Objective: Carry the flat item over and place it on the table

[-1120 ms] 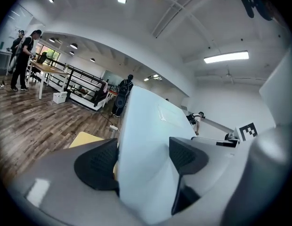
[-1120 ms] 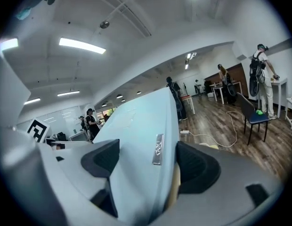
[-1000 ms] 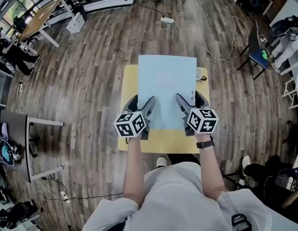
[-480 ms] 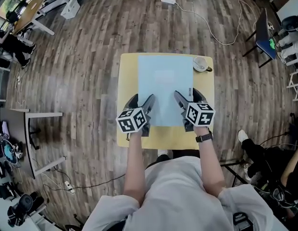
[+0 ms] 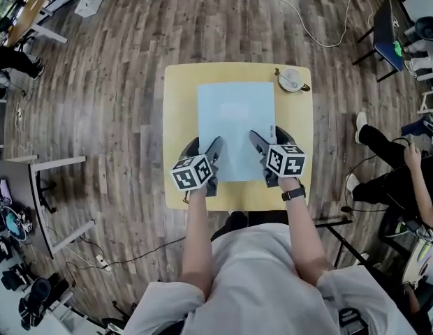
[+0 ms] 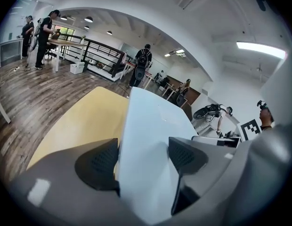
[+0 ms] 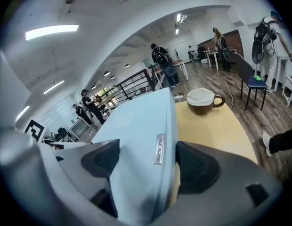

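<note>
A flat light-blue item [image 5: 236,124] is held level over the square yellow table [image 5: 178,103], inside its outline. My left gripper [image 5: 204,149] is shut on the item's near left edge and my right gripper [image 5: 271,139] on its near right edge. In the left gripper view the flat item [image 6: 150,135] runs between the dark pads of the left gripper [image 6: 143,161], with the table [image 6: 85,117] below it. The right gripper view shows the flat item [image 7: 136,126] clamped in the right gripper [image 7: 146,161]. Whether the item touches the tabletop is not clear.
A brown cup [image 5: 291,79] on a saucer stands at the table's far right corner; this cup [image 7: 205,100] lies just beyond the item's right edge. A seated person's legs [image 5: 384,159] are to the right. A white cable [image 5: 307,26] crosses the wooden floor.
The item and both grippers have come in over the table: a second ago its far edge overhung the table's far side, now it lies within the tabletop's outline. Both grips are unchanged.
</note>
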`<state>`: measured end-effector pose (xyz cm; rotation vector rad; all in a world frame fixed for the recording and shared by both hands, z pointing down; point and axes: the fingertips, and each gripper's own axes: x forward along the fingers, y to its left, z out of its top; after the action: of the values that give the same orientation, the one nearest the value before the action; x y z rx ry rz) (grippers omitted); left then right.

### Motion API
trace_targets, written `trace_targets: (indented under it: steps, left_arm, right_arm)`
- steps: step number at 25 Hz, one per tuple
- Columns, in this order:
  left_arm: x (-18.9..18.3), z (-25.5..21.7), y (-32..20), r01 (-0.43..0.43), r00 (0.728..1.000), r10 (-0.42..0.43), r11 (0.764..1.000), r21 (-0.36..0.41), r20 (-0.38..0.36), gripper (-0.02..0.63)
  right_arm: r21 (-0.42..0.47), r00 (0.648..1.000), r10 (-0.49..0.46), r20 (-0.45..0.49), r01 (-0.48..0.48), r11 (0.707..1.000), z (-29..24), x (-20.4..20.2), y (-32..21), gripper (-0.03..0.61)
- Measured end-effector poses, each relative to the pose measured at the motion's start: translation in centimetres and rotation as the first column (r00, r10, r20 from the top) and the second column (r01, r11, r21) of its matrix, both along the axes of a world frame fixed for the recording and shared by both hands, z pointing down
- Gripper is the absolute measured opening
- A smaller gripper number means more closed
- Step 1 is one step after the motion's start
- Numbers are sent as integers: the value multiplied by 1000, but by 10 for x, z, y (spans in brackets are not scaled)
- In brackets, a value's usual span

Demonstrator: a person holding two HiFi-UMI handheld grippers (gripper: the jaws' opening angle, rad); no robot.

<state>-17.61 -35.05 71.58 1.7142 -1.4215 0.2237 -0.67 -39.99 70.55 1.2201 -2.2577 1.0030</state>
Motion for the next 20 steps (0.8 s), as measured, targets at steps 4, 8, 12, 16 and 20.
trace_targets:
  steps: [4,8,12,16,20]
  left_arm:
    - [2,21,8,16,1000,-17,999,-39,-6,344]
    - [3,38,12,27,1000,-27,997,-74,-1,344]
    - [3,58,17,22,1000,-21,992,-126,13,342]
    - [5,69,18,-8,998,17,992,-124,66,342]
    - [3,72,18,-4,997,12,995,-102,73,344]
  right_arm:
    - [-41,1000,-18,-6,17,999,22,0,4,344]
    - [-73,1000,-27,-11,26,997,41,1,6,344]
    - [-98,999,-32,-37,28,995,61,0,11,344]
    - [-100,1000,1,-15,-2,995,79,4,18,344]
    - [-49,1000,27,3,-27,998,82,2,19,344]
